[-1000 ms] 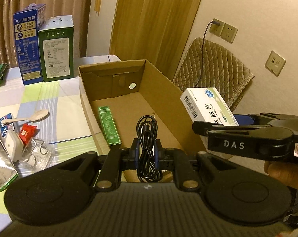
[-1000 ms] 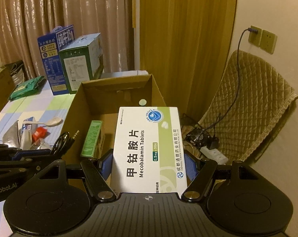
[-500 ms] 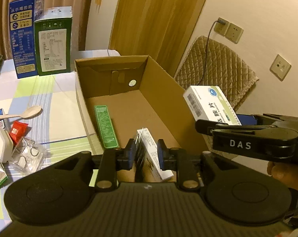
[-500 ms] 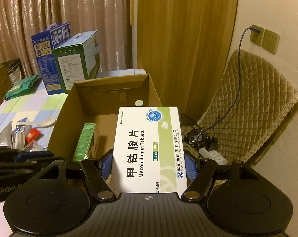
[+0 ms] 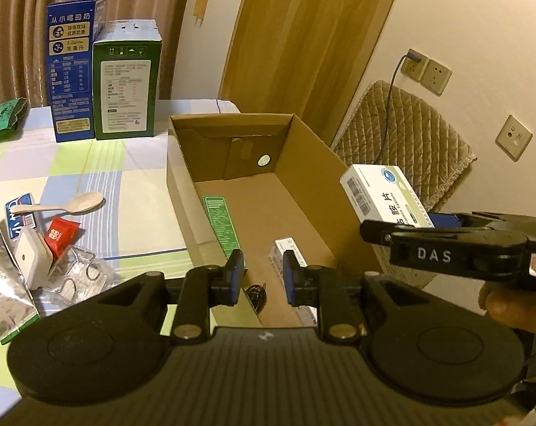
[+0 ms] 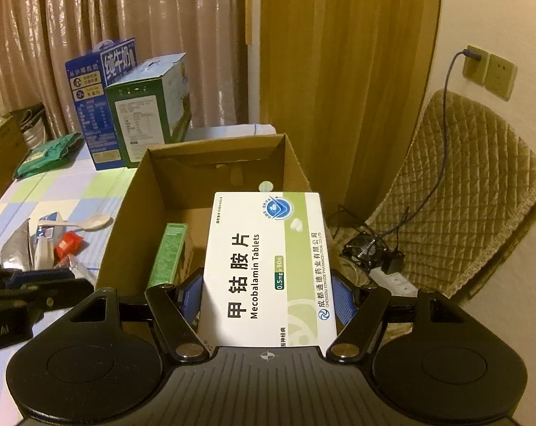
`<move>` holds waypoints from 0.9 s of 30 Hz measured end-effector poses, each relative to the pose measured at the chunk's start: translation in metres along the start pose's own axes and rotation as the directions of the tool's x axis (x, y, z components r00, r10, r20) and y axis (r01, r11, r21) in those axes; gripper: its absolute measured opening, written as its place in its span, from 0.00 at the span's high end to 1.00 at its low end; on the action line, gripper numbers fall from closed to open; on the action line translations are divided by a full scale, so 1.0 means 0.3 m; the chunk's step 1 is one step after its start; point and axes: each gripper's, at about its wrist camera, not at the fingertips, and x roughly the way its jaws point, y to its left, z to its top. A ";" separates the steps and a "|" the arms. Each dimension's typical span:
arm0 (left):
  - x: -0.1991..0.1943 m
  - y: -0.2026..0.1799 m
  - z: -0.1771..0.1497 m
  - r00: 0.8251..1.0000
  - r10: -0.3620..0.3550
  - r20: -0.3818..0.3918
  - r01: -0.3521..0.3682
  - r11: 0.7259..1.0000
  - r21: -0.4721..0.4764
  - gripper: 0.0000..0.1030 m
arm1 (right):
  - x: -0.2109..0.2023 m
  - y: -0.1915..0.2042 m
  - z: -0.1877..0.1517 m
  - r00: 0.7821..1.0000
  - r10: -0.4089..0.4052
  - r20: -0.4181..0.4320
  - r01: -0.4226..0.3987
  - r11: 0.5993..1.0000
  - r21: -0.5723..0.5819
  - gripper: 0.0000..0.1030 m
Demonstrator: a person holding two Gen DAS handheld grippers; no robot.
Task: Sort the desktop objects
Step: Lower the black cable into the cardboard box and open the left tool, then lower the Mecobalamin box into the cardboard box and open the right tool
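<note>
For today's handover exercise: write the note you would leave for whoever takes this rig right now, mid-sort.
Left gripper: open and empty, over the cardboard box.
Right gripper: shut on the Mecobalamin tablet box, above the cardboard box.
Done: green box, small white box and black cable lie inside.
Left: drop the tablets in; spoon, red packet and white charger wait on the table.

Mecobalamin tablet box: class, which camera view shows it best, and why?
The right wrist view: the tablet box fills the centre, printed face readable, clamped in the right gripper. The left wrist view shows only its barcode end and one edge.
</note>
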 end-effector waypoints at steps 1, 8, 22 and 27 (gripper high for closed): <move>-0.002 0.003 -0.001 1.000 0.001 0.001 -0.001 1.000 -0.002 0.82 | 0.005 0.004 0.006 1.000 0.004 0.005 -0.004 1.000 -0.004 0.34; -0.020 0.028 -0.008 1.000 0.010 0.005 -0.010 1.000 -0.013 0.76 | 0.000 -0.006 0.020 1.000 0.013 0.023 -0.014 1.000 0.025 0.21; -0.115 0.062 -0.047 1.000 0.021 0.020 -0.021 0.999 -0.029 0.62 | -0.093 0.049 -0.062 1.000 0.013 -0.009 -0.013 0.999 0.033 0.14; -0.176 0.084 -0.060 0.999 0.035 0.035 -0.033 0.999 -0.031 0.53 | -0.137 0.108 -0.078 1.000 0.030 -0.004 -0.030 0.999 0.018 0.13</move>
